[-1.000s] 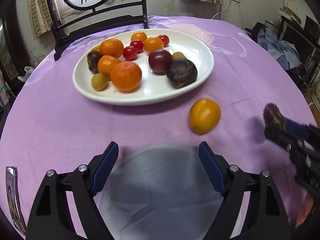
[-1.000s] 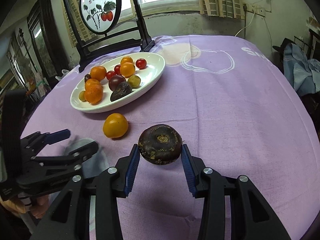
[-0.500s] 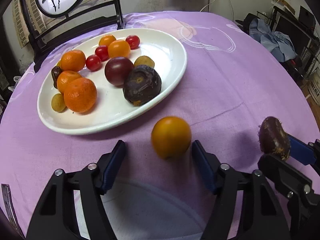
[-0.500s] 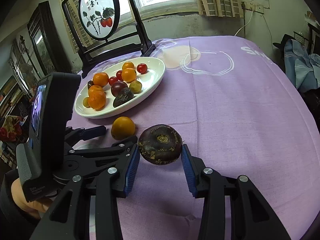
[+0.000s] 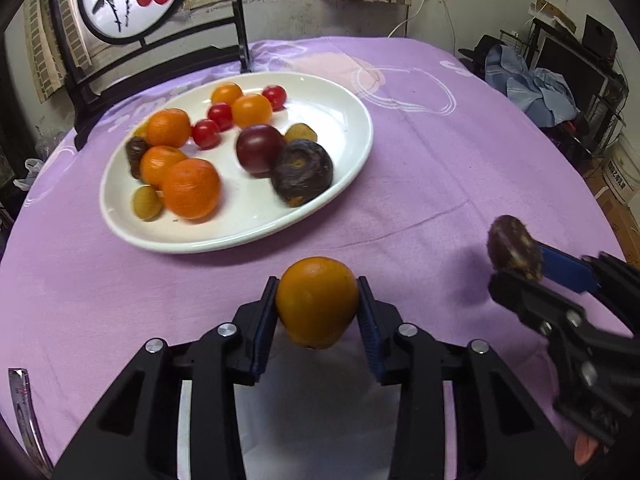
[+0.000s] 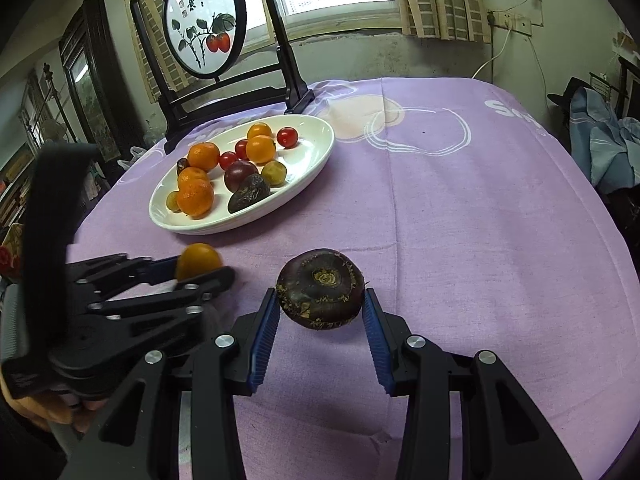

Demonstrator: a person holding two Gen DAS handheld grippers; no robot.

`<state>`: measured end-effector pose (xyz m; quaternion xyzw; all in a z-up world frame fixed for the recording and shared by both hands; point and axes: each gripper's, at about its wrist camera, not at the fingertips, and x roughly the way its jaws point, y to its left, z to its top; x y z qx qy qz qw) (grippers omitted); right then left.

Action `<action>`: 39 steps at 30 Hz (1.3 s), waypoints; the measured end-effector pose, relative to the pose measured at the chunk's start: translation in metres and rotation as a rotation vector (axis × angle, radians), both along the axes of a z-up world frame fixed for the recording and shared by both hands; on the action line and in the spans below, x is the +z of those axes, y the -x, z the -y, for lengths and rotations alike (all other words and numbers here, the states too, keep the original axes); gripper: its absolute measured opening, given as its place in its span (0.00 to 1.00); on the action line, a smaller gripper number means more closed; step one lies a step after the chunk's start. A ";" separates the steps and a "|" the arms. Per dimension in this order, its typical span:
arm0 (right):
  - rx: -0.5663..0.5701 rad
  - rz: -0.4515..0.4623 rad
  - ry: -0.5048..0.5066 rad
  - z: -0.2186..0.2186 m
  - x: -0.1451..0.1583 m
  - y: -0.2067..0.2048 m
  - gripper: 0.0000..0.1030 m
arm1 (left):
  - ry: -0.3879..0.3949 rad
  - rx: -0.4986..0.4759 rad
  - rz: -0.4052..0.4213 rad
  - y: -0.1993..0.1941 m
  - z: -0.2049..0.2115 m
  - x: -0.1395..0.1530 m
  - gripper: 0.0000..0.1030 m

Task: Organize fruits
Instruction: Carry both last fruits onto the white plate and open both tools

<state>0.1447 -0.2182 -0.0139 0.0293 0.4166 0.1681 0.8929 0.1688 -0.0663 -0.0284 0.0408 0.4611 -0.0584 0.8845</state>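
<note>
My left gripper [image 5: 318, 310] is shut on an orange fruit [image 5: 317, 307] just in front of the white plate [image 5: 352, 168], above the purple cloth. My right gripper [image 6: 320, 312] is shut on a dark brown round fruit [image 6: 320, 289], held above the cloth to the right of the left gripper. The plate holds several oranges, cherry tomatoes, a dark plum [image 5: 260, 148] and another dark brown fruit [image 5: 302, 176]. The right gripper shows in the left wrist view [image 5: 520, 268] with its fruit [image 5: 512, 246]. The left gripper with the orange [image 6: 198, 260] shows in the right wrist view.
The round table has a purple cloth [image 6: 460, 200]. A black-framed decorative screen [image 6: 204, 36] stands on the table behind the plate. The plate [image 6: 316, 152] lies at the back left. Clothes lie on furniture beyond the right table edge [image 5: 532, 88].
My left gripper moved forward to the orange fruit and closed on it. The right gripper kept hold of the dark brown fruit and barely moved.
</note>
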 end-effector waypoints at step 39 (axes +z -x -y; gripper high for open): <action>0.113 0.093 0.180 -0.122 0.015 -0.129 0.50 | 0.018 0.225 0.086 -0.117 -0.084 0.039 0.57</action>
